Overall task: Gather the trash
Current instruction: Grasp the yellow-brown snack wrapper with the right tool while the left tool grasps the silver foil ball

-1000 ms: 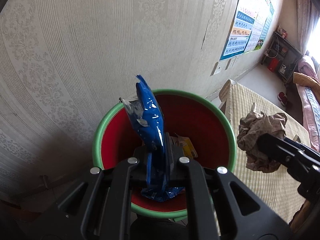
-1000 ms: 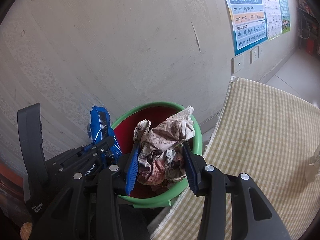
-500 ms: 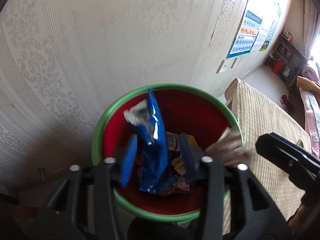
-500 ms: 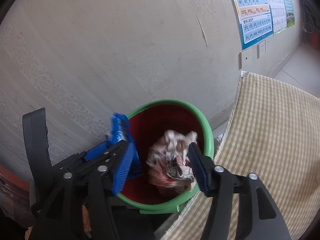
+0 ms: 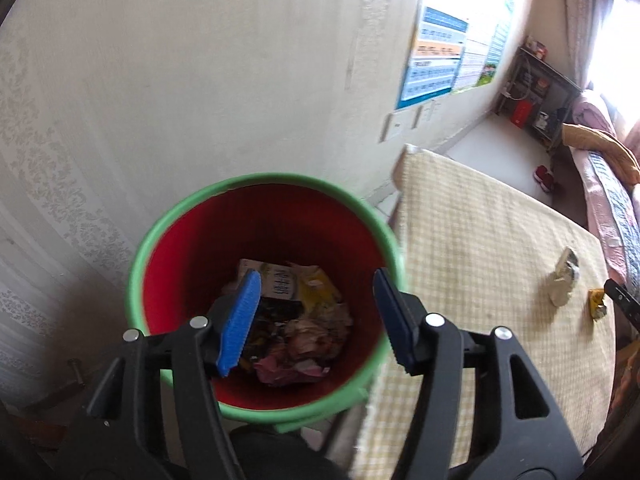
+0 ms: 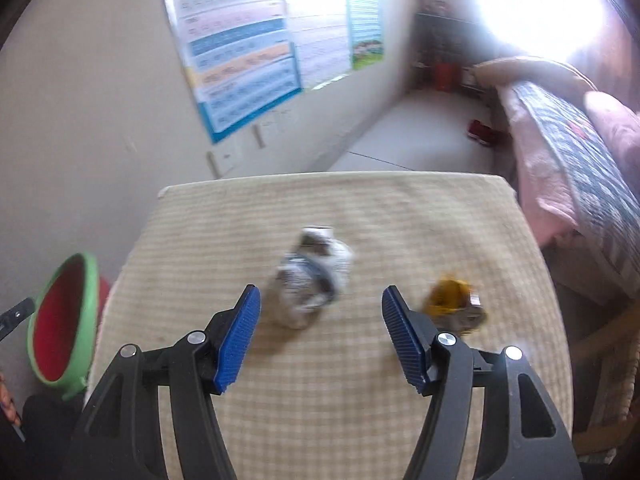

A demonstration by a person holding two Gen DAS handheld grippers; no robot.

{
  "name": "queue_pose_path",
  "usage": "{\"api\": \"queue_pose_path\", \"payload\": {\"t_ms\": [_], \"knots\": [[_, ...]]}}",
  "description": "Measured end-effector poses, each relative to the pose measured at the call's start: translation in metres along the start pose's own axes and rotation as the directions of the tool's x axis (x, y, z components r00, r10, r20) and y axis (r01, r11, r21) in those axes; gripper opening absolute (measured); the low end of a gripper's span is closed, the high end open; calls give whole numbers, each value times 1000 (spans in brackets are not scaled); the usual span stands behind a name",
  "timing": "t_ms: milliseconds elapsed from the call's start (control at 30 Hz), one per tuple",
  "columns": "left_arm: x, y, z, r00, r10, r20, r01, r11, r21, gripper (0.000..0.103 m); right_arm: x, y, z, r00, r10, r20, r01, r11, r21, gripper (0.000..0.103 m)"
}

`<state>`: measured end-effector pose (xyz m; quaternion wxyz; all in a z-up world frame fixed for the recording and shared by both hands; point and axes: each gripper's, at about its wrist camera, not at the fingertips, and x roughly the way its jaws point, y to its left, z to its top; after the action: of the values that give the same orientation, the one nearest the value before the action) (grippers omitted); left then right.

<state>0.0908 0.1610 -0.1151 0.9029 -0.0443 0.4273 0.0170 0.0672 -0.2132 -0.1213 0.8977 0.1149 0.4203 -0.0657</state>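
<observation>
A red bin with a green rim [image 5: 256,184] stands by the wall and holds several wrappers and a crumpled paper [image 5: 308,336]. My left gripper [image 5: 316,320] is open and empty above its mouth. My right gripper [image 6: 320,336] is open and empty above the checked tablecloth [image 6: 320,400]. A crumpled white wrapper [image 6: 312,280] lies just beyond and between its fingers, and a yellow wrapper [image 6: 456,304] lies beside the right finger. Both show in the left wrist view, the white wrapper [image 5: 564,276] and the yellow wrapper [image 5: 598,302]. The bin shows in the right wrist view [image 6: 86,316] at the left.
The wallpapered wall [image 5: 160,80] rises close behind the bin. Posters [image 6: 240,48] hang on it. A bed with a pink quilt [image 6: 580,152] stands to the right of the table. A shelf [image 5: 536,92] stands in the far corner.
Both grippers opened and dropped their loads into the bin: the blue wrapper from the left, the crumpled paper from the right. The right gripper then swung right over the table.
</observation>
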Motion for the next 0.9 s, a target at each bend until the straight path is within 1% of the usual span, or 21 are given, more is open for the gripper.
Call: {"api": "queue_pose_path", "payload": {"t_ms": [67,100,167,233,267,300,333,367,400,433,500,567,600,667,700,800,833,867,900], "knots": [[2,-24,-4,999,-33,-17,34,999,25,57,11,-38,2,997,-69,-28,70,997,37,62],[4,-38,-6,998,-56,-30,57,998,39,57,17,-52,2,996,-79,-46,81,995,53,62],[6,-61,-11,995,-92,-48,95,993,68,57,29,-73,2,995,-64,-82,71,993,91,62],[8,-91,-16,990,-127,-65,133,985,113,57,40,-85,1,994,-34,-107,45,993,105,61],[8,-102,-17,988,-139,-73,147,981,127,57,47,-88,0,992,-16,-122,29,994,106,57],[9,-114,-18,985,-153,-79,163,977,138,57,54,-90,3,991,-2,-136,17,994,108,44],[10,-127,-18,981,-174,-87,186,971,148,57,60,-93,1,988,12,-152,5,994,111,36],[11,-140,-19,976,-194,-96,208,965,159,57,60,-94,0,987,26,-156,-8,993,114,34],[12,-152,-18,972,-211,-102,226,959,170,57,58,-96,-2,989,45,-141,-27,992,125,33],[14,-170,-18,965,-240,-106,257,948,190,57,52,-96,-3,990,63,-128,-45,990,136,32],[19,-199,-17,955,-274,-117,294,929,226,57,39,-100,-7,991,98,-89,-82,983,163,31],[28,-226,-17,944,-300,-138,327,910,256,57,19,-104,-13,991,123,-48,-113,977,183,31],[35,-242,-16,935,-319,-153,350,897,268,57,10,-106,-16,991,131,-34,-122,974,192,32],[47,-264,-16,930,-321,-181,362,889,282,57,-6,-110,-26,990,143,-15,-137,967,214,32],[56,-277,-16,922,-331,-201,377,884,277,57,-11,-111,-28,989,150,-9,-144,965,218,32],[78,-302,-18,911,-327,-250,390,880,272,57,-24,-106,-36,988,157,5,-155,967,202,32],[87,-313,-21,906,-316,-282,393,875,282,56,-28,-104,-38,987,160,11,-159,968,195,32],[94,-317,-23,907,-301,-296,386,875,293,52,-29,-101,-38,986,163,16,-163,969,187,32],[101,-324,-27,904,-282,-321,382,871,308,47,-30,-97,-39,986,168,21,-169,969,178,32]]}}
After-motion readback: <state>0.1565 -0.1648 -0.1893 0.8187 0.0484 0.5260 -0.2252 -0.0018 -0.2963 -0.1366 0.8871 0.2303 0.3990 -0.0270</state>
